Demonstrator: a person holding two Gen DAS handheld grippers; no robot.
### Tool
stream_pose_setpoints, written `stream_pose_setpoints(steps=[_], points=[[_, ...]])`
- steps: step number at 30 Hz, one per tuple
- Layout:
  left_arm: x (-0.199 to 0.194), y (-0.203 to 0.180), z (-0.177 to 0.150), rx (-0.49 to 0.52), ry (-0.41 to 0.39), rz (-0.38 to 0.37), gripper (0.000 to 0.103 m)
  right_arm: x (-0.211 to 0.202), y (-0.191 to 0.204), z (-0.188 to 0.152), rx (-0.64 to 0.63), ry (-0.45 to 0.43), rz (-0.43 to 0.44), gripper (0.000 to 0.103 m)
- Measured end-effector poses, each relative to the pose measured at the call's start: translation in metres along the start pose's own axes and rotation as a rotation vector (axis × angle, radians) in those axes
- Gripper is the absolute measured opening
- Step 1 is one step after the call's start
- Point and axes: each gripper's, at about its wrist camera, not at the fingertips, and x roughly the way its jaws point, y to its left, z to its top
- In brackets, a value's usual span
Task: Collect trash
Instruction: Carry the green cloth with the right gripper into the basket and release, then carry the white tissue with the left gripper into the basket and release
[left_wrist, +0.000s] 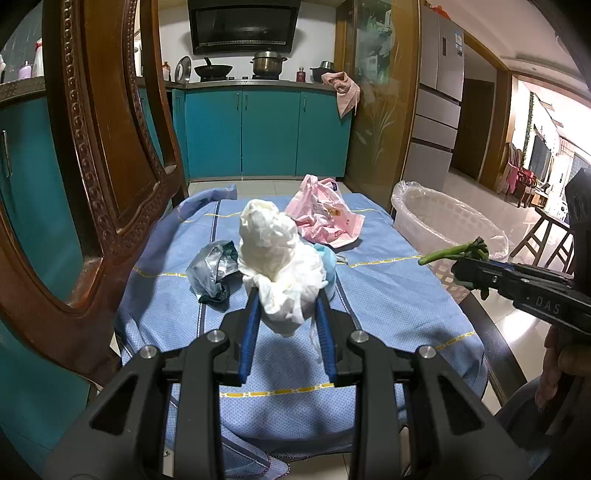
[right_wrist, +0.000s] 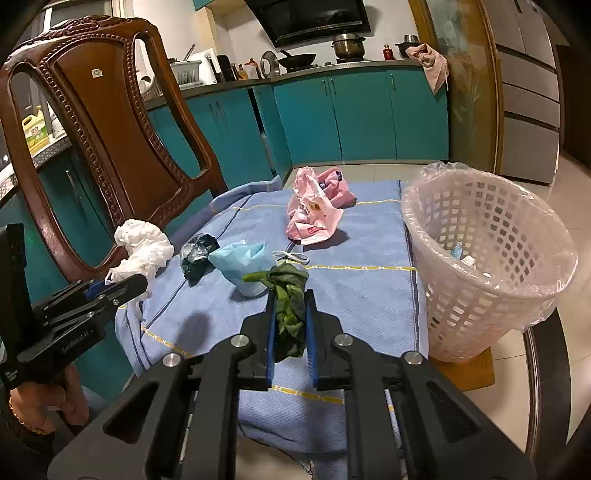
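trash: left gripper (left_wrist: 286, 295) pinches white tissue wad (left_wrist: 275, 251) (crumpled), right gripper (right_wrist: 290, 295) pinches wilted greens (right_wrist: 290, 291).

On the counter (right_wrist: 369, 295) the foil wrapper (right_wrist: 195, 258) lies left of the face mask (right_wrist: 240, 258); the plastic bag (right_wrist: 314, 214) lies behind them. The basket (right_wrist: 480, 258) stands right of the counter, the chair (right_wrist: 110, 129) at its left.

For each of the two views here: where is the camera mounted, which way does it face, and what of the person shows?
Left wrist: sits on the left tongs, facing across the blue cloth toward the kitchen cabinets; they grip a white tissue wad; a hand shows at right.
Right wrist: sits on the right tongs, facing the same way, gripping a green leaf; a hand shows at lower left.
Shared: pink bag, lined basket, chair, each other's tongs.
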Motion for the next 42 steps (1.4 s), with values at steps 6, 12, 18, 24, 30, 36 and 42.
stream_pose_setpoints(steps=[6, 12, 18, 24, 30, 36, 42], points=[[0.0, 0.0, 0.0, 0.002, 0.001, 0.003, 0.03, -0.002, -0.001, 0.001, 0.006, -0.012, -0.004, 0.014], [0.0, -0.002, -0.001, 0.005, 0.001, 0.0, 0.03, -0.023, -0.057, 0.044, 0.128, -0.229, -0.157, 0.015], [0.002, -0.006, -0.001, 0.025, 0.003, -0.001, 0.031, 0.031, -0.156, 0.055, 0.326, -0.165, -0.277, 0.066], [0.002, -0.013, -0.002, 0.045, -0.001, -0.015, 0.031, -0.024, -0.171, 0.03, 0.526, -0.295, -0.221, 0.086], [0.007, -0.052, 0.016, 0.097, -0.007, -0.142, 0.032, -0.093, -0.158, -0.007, 0.647, -0.535, -0.304, 0.1], [0.027, -0.152, 0.088, 0.208, -0.085, -0.34, 0.036, -0.114, -0.153, -0.018, 0.655, -0.633, -0.346, 0.1], [0.092, -0.232, 0.146, 0.244, -0.071, -0.31, 0.095, -0.114, -0.158, -0.016, 0.657, -0.617, -0.344, 0.1]])
